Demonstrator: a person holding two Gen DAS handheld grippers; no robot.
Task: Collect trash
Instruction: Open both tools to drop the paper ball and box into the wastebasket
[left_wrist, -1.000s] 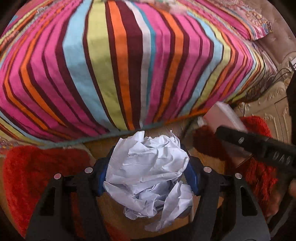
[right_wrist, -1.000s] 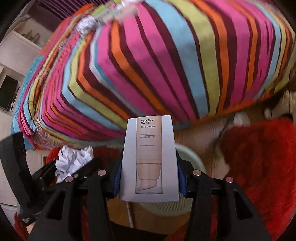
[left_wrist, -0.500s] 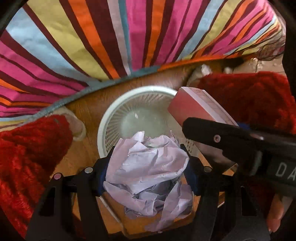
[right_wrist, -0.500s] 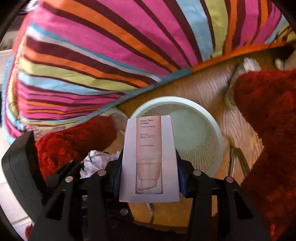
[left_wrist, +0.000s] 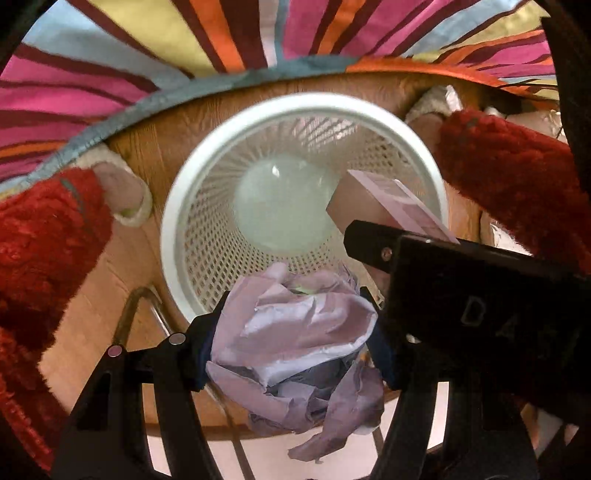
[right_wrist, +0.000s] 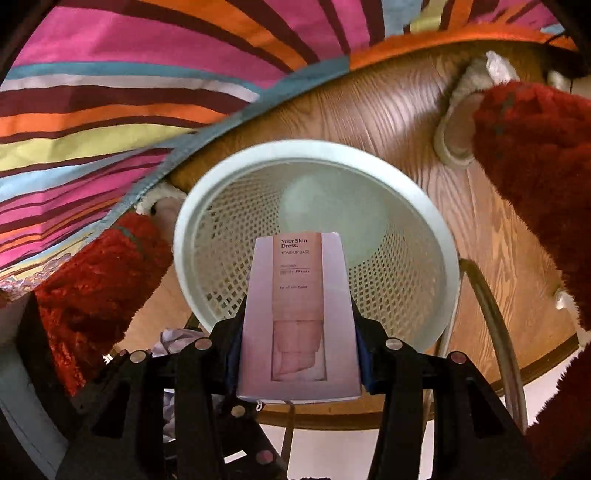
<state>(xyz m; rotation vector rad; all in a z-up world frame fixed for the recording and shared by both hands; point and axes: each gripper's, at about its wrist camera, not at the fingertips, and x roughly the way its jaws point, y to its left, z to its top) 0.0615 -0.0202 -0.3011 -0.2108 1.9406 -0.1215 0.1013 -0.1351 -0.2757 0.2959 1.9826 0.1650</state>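
Note:
My left gripper (left_wrist: 291, 354) is shut on a crumpled ball of white paper (left_wrist: 295, 332), held over the near rim of a white mesh waste basket (left_wrist: 207, 177). My right gripper (right_wrist: 299, 354) is shut on a white and pink cosmetics box (right_wrist: 299, 295) marked "Your Skin Dress", held above the near side of the same basket (right_wrist: 436, 221). In the left wrist view the box (left_wrist: 384, 206) and the right gripper's black body sit at the right, over the basket. The basket's inside looks empty. The paper ball shows at lower left in the right wrist view (right_wrist: 173, 338).
The basket stands on a round wooden stool seat (right_wrist: 388, 110) with metal legs (right_wrist: 495, 317). A bed with a striped cover (right_wrist: 110, 92) lies just beyond. Red fluffy sleeves or trouser legs (left_wrist: 44, 236) flank the basket on both sides.
Both grippers have tilted down and moved forward from facing the striped bed to hanging over the basket's opening. Both keep their hold on the paper ball and the box.

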